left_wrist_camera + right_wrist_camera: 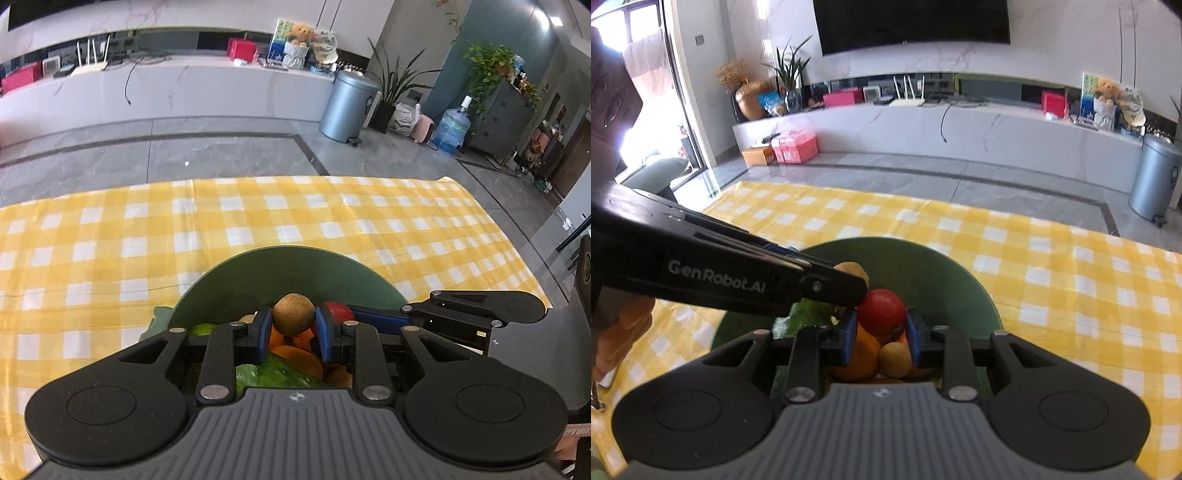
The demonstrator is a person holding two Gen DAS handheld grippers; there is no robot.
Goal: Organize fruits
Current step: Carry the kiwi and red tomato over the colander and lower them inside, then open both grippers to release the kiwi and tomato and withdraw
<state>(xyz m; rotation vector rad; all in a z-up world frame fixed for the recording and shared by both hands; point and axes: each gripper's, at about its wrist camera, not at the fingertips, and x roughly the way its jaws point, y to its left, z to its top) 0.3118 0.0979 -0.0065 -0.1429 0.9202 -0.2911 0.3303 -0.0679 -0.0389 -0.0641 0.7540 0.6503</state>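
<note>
Nearest each lens sits the black body of its own claw, so the report begins there and works down in size. Beyond lies the bench (pixel 110 240), spread with a yellow-checked cloth, and on it a green bowl (pixel 288 273) already heaped with fruit: oranges (pixel 862 354), something green (pixel 273 369), and a small brown piece (pixel 894 359) among them. The left claw (pixel 293 328) is closed upon a small brown round fruit (pixel 293 314), held above the bowl's contents; the right claw (pixel 881 334) is closed upon a red round fruit (pixel 881 313), likewise over the bowl (whether either fruit touches the pile beneath cannot be told). Both claws stand close together, the left crossing in front of the right in the right wrist view. In my judgement the step in hand is delivery of two fruits into the bowl. Next move calls for lowering each onto a stable spot in the heap, opening one claw at a time, and keeping the two clear of each other.
</note>
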